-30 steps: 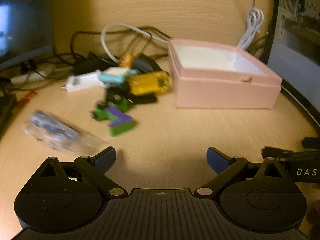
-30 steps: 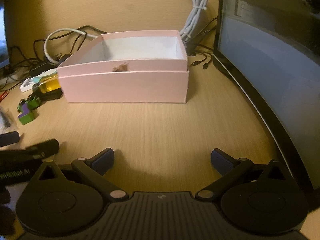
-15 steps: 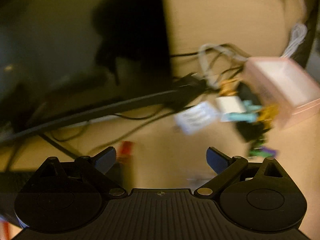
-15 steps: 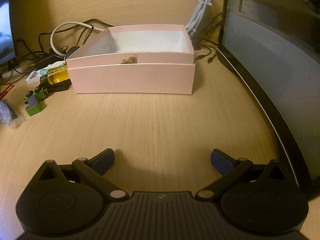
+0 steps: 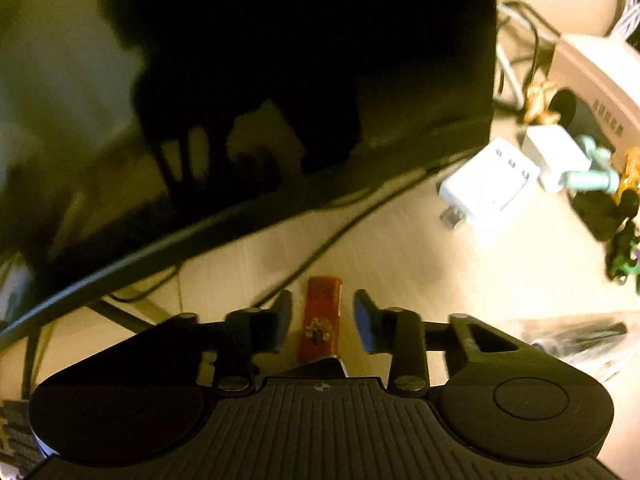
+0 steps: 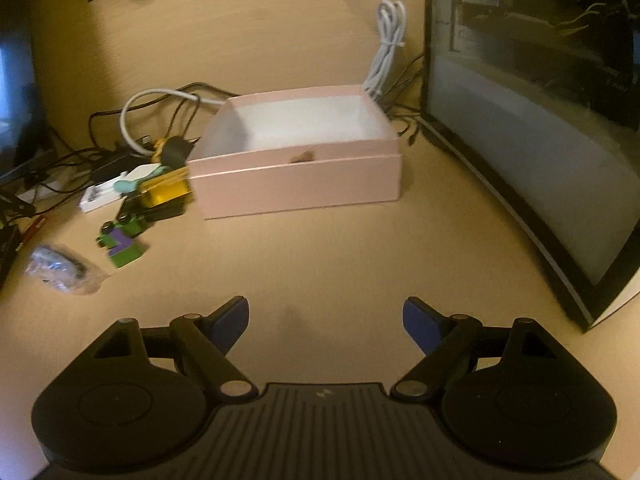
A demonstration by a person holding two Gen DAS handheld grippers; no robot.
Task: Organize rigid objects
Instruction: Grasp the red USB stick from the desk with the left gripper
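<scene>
A small red piece (image 5: 320, 316) with a metal bit on top lies on the wooden desk under a dark monitor (image 5: 280, 80). My left gripper (image 5: 322, 305) points down over it and its jaws are closing, one on each side of the piece, with a gap still showing on both sides. The open pink box (image 6: 300, 184) stands mid-desk, and its corner (image 5: 592, 76) shows at the right of the left wrist view. My right gripper (image 6: 326, 314) hangs before the box, its wide jaws closing slightly with nothing between them.
Left of the box lie a yellow bottle (image 6: 166, 194), a green and purple toy (image 6: 122, 246), a white charger (image 6: 100, 196), a clear plastic bag (image 6: 60, 272) and tangled cables (image 6: 132, 120). A large monitor (image 6: 540, 140) walls the right side.
The left gripper swung left from the toy pile to the red piece under the monitor and its jaws narrowed around it. The right gripper drew back and up from the box, its jaws slightly narrower.
</scene>
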